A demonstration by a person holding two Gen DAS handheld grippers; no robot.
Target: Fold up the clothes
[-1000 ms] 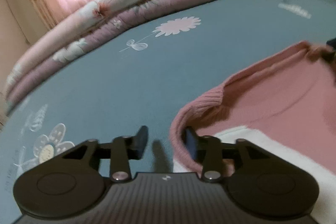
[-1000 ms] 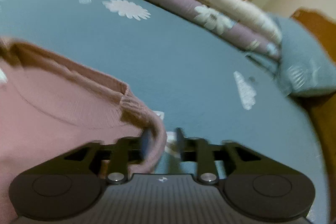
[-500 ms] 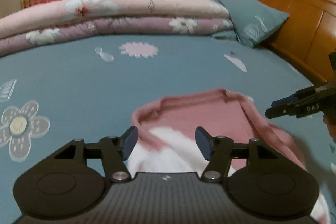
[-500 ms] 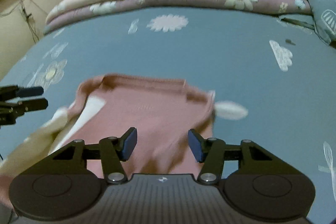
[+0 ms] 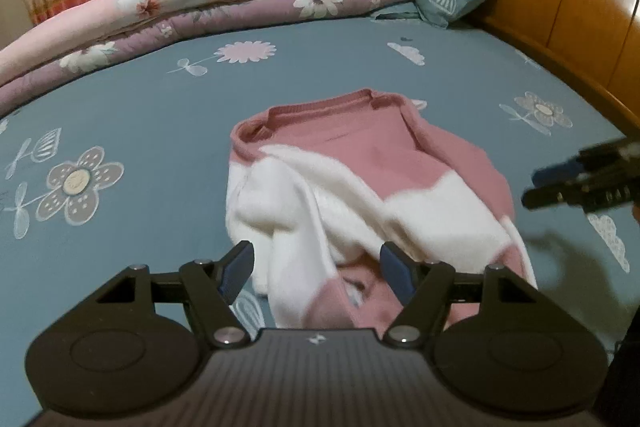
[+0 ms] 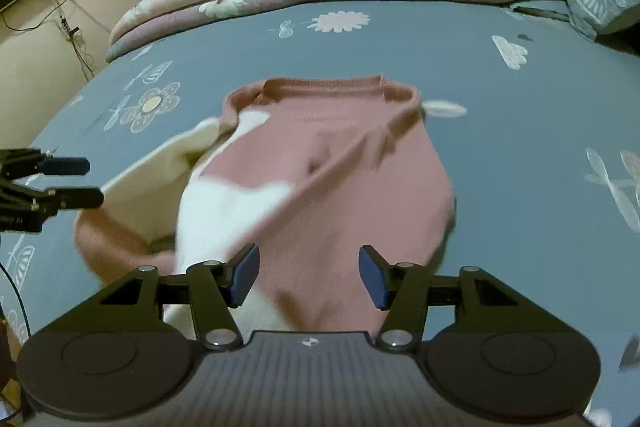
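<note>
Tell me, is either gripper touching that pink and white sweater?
Apart. In each wrist view the other gripper, left gripper and right gripper, hangs open off the sweater's side, blue bedsheet showing between.

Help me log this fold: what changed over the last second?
Both grippers let go of the sweater hem and drew back. The left gripper has just been opening; the right gripper stands open, both empty. The sweater lies bunched on the bed.

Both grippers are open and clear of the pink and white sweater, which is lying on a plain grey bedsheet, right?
Not quite: the bedsheet is blue-grey with printed flowers, as both wrist views show. The left gripper and right gripper are open, clear of the sweater.
</note>
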